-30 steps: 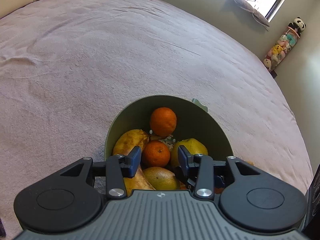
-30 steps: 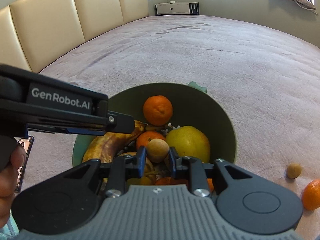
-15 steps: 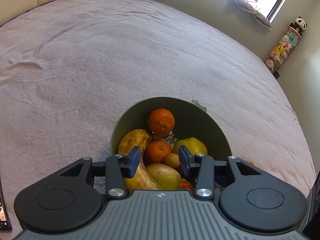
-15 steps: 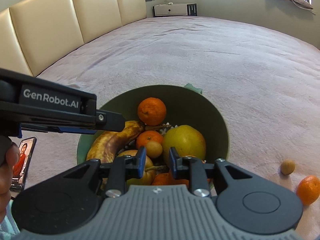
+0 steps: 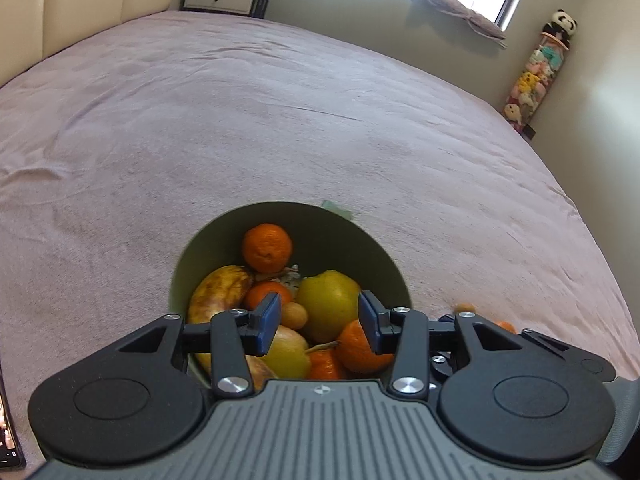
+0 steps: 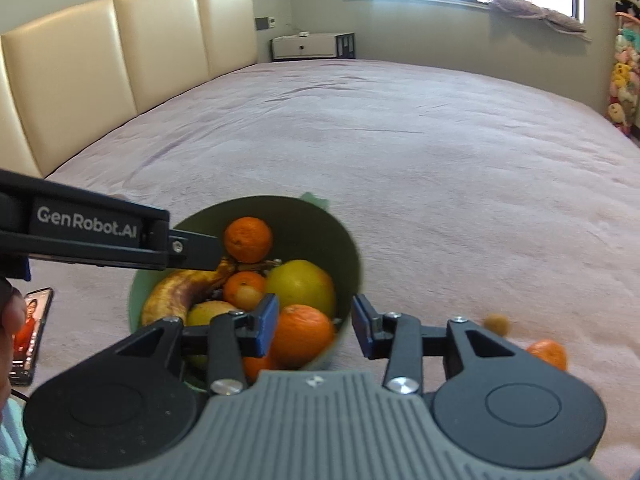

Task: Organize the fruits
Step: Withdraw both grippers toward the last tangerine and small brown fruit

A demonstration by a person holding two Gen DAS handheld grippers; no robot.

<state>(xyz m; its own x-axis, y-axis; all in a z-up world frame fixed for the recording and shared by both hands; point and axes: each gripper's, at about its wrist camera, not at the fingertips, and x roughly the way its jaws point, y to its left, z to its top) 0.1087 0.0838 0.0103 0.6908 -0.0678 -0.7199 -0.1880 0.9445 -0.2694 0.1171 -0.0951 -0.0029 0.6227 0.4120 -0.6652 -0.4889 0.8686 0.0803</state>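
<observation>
A green bowl [image 5: 332, 228] [image 6: 344, 240] sits on the pink bedspread and holds oranges, a browned banana [image 6: 180, 292], a yellow-green pear [image 6: 300, 284], a mango and a small tan fruit [image 5: 295, 315]. My left gripper [image 5: 318, 326] is open and empty above the bowl's near side. My right gripper [image 6: 314, 324] is open and empty over the bowl's right rim. A small tan fruit [image 6: 497, 323] and an orange [image 6: 548, 354] lie on the bed to the right of the bowl.
The left gripper's body [image 6: 88, 236] crosses the right wrist view at the left. A phone [image 6: 30, 334] lies on the bed at the left. A cream headboard [image 6: 120, 60], a white cabinet [image 6: 312, 46] and a stack of plush toys [image 5: 536, 76] are at the room's edges.
The right gripper let go of the small tan fruit into the bowl, opened wider and drew back to the right. The left gripper pulled back and stayed open.
</observation>
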